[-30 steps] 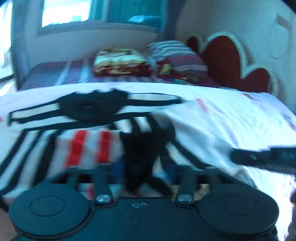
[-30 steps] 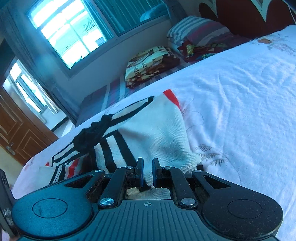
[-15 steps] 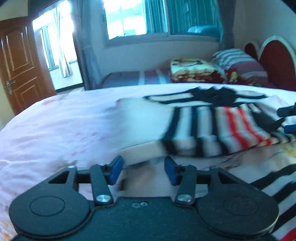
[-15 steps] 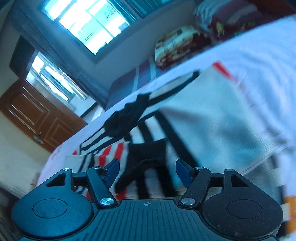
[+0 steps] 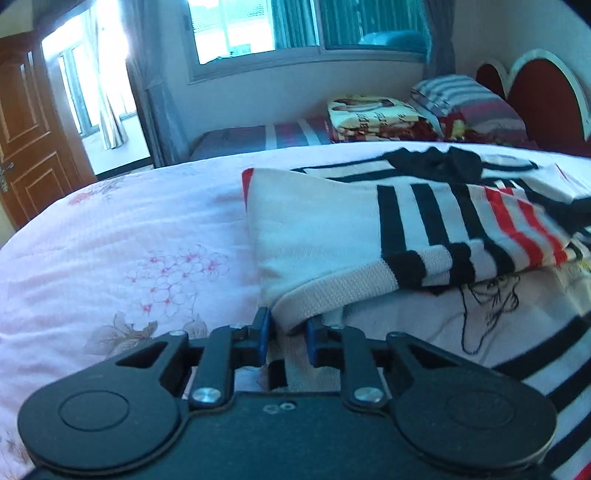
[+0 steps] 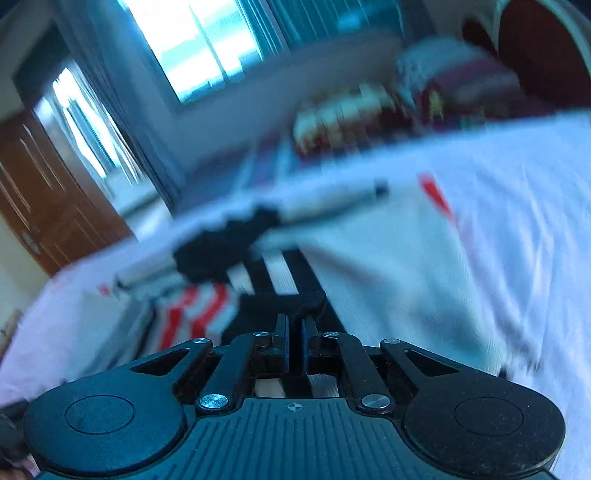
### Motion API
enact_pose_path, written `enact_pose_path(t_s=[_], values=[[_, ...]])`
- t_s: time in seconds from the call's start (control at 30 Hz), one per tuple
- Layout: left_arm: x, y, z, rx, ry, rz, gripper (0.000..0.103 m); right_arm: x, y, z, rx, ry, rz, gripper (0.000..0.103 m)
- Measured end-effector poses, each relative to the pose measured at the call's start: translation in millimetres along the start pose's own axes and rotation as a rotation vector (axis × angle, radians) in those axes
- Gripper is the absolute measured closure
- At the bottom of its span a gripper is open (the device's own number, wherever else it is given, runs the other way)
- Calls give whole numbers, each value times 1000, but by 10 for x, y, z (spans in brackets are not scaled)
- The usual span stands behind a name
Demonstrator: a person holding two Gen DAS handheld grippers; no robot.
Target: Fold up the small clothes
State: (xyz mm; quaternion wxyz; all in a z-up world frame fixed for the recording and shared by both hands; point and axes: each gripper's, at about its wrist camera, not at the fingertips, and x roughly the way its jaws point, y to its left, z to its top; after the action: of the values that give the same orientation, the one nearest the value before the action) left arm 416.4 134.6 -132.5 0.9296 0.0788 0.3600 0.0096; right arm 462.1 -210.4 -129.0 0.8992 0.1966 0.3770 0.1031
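Spread across a pale pink floral bedsheet (image 5: 122,236): a small cream knitted sweater with black and red stripes (image 5: 424,221), partly folded, one side already turned in over the body; lying toward the right in the left wrist view and just ahead of the fingers in the right wrist view. At the near edge, the left gripper (image 5: 288,336) closing on the sweater's cream ribbed hem (image 5: 351,286), hem between the blue pads and apparently just pinched, the left pad against the cloth, the right one partly hidden by it. On the other side, the right gripper (image 6: 293,339) drawn together to a narrow slit on a black cuff or band (image 6: 284,304) of the same garment, though heavily blurred there, so hard to say how much cloth is truly caught. Behind, a red heart-shaped headboard (image 5: 535,96), striped pillows (image 5: 465,99), a folded patterned blanket (image 5: 373,114), a bright window (image 5: 255,29), a brown wooden door (image 5: 26,140). Likely risks from here: a shallow bite on the thick ribbing letting the hem slip free on lifting; only the upper layer being caught, leaving the lower one behind and skewing the fold; uneven pulls by the two sides dragging the earlier tuck open; bedsheet gathered in with the knit.
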Motion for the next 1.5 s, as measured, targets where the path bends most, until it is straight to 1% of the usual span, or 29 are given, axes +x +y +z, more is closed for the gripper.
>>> enact_pose_path(t_s=[0.03, 0.07, 0.1, 0.17, 0.2, 0.27, 0.33, 0.37, 0.43, 0.47, 0.5, 0.57, 0.6, 0.7, 0.8, 0.83, 0.87, 0.9, 0.93, 0.97, 1.03, 1.07, 1.1, 1.17, 1.23, 1.27, 1.33, 1.4, 1.5], values=[[-45, 26, 9, 3, 3, -11, 82, 26, -15, -32, -2, 25, -4, 97], [-116, 69, 16, -3, -7, -20, 74, 17, -18, -60, -12, 37, -9, 97], [-237, 126, 17, -17, -37, -35, 70, -29, -13, -62, -21, 22, -25, 97], [-440, 197, 49, -53, -98, -52, 64, -243, 2, -66, -33, -64, -79, 97], [-500, 205, 87, -70, -124, -65, 60, -320, 14, -64, -33, -101, -74, 97], [-469, 144, 199, -86, -145, -108, 57, -362, 90, -78, -60, -112, -39, 97], [-270, 9, 287, -85, -127, -145, 57, -258, 263, -99, -154, -97, -44, 97], [-129, -56, 296, -83, -98, -167, 57, -177, 321, -122, -184, -74, -42, 97], [181, -157, 234, -69, 10, -199, 57, 65, 341, -173, -201, 30, -96, 97], [181, -190, 210, -39, -22, -193, 56, 73, 341, -170, -209, 19, -95, 97], [183, -195, 253, -23, -4, -197, 56, 58, 360, -139, -206, 26, -99, 97], [182, -95, 362, -55, -25, -233, 51, -21, 408, -73, -207, -38, -63, 97], [221, -45, 426, -70, -40, -228, 49, 21, 440, -29, -204, -54, -45, 97], [484, 31, 676, -69, -45, -205, 49, 306, 580, 87, -193, -25, 6, 97], [841, 51, 892, -60, -9, -221, 49, 627, 803, 122, -237, -2, 57, 97], [972, 38, 930, -36, 13, -203, 48, 749, 873, 127, -259, 8, 64, 97], [1089, 62, 938, -25, 27, -169, 45, 859, 915, 121, -289, 9, 38, 97], [1161, 139, 934, -59, 24, -189, 43, 925, 926, 130, -306, -14, 19, 97], [1171, 203, 924, -86, 20, -213, 43, 954, 927, 157, -308, -16, 6, 97], [1158, 220, 919, -71, 19, -220, 42, 959, 916, 184, -306, -14, -3, 97], [1033, 200, 890, -48, 13, -176, 45, 912, 881, 196, -297, -10, -15, 97], [941, 189, 883, -56, 2, -172, 49, 837, 869, 191, -289, -25, -1, 97], [809, 137, 851, -76, -26, -198, 47, 764, 869, 175, -287, -47, 20, 97], [635, -81, 804, -67, -54, -257, 46, 709, 905, 122, -281, -41, 73, 97], [555, -420, 720, 4, -77, -275, 39, 724, 978, 35, -307, -10, 96, 97], [562, -555, 676, 32, -72, -280, 36, 746, 1009, -13, -343, 4, 79, 97], [616, -647, 581, 35, -44, -267, 38, 719, 983, -76, -404, -8, 8, 97], [575, -539, 495, 8, -50, -239, 37, 595, 826, -86, -425, -39, -93, 97], [490, -365, 378, -9, -48, -194, 36, 416, 485, -101, -420, -38, -171, 97]])
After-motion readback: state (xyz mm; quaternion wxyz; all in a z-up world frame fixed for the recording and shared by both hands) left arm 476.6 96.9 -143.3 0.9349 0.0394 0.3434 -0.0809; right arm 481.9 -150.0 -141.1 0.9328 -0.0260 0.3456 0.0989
